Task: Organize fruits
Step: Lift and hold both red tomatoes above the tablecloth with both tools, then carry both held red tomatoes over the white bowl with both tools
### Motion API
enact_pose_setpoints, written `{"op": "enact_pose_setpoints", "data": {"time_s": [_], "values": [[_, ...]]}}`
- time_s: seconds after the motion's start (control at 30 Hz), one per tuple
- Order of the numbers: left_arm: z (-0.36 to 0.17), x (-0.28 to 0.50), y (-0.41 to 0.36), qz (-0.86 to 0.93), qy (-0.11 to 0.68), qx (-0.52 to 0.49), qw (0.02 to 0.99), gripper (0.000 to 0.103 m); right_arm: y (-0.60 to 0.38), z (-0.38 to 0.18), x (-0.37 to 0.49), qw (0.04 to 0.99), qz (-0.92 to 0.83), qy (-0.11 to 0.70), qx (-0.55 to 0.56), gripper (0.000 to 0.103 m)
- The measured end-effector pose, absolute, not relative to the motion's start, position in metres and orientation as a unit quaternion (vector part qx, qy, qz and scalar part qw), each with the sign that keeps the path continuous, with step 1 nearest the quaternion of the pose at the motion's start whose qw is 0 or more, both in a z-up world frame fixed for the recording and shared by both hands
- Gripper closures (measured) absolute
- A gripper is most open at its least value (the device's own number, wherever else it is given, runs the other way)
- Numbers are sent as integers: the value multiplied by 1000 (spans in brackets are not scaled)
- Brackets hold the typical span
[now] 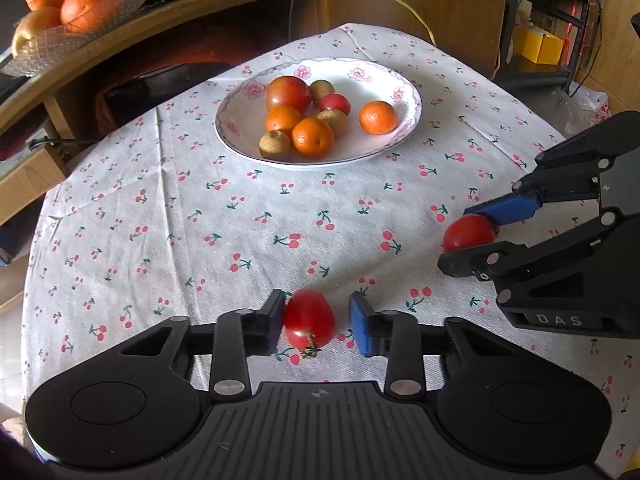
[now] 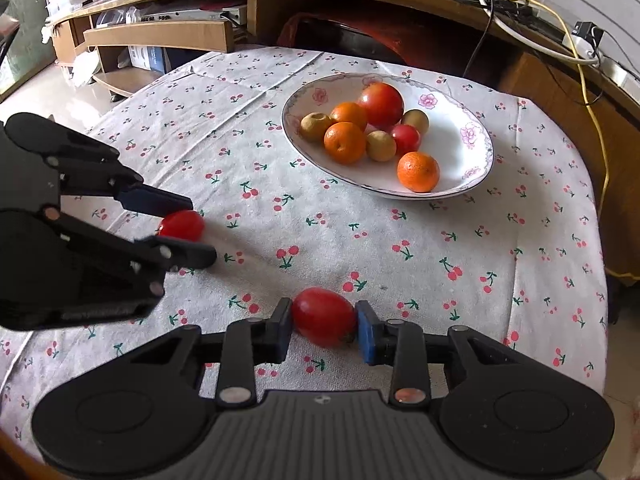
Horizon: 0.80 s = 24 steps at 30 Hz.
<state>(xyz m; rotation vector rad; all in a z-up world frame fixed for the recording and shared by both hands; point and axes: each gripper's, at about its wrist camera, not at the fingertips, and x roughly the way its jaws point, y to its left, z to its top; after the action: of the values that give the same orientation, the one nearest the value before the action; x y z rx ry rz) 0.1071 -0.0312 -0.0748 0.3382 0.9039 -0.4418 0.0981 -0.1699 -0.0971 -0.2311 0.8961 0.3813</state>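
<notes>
On the cherry-print tablecloth stands a white flowered plate holding a large tomato, a small tomato, oranges and brown round fruits. In the left wrist view a small red tomato lies between the pads of my left gripper. It touches the left pad, with a gap to the right pad. My right gripper is shut on another small tomato, both pads against it. Each gripper also shows in the other view: right gripper, left gripper.
A glass bowl of oranges sits on the curved wooden shelf behind the table. Cables hang at the back right. A yellow box stands on a rack. Bare cloth lies between the grippers and the plate.
</notes>
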Motion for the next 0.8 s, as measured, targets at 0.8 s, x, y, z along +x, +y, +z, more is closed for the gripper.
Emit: {"op": "enact_pose_setpoints", "data": {"time_s": [0.8], "values": [[-51, 119, -38, -213, 408, 137, 877, 70, -179, -70, 112, 901, 155, 400, -71, 68]]}}
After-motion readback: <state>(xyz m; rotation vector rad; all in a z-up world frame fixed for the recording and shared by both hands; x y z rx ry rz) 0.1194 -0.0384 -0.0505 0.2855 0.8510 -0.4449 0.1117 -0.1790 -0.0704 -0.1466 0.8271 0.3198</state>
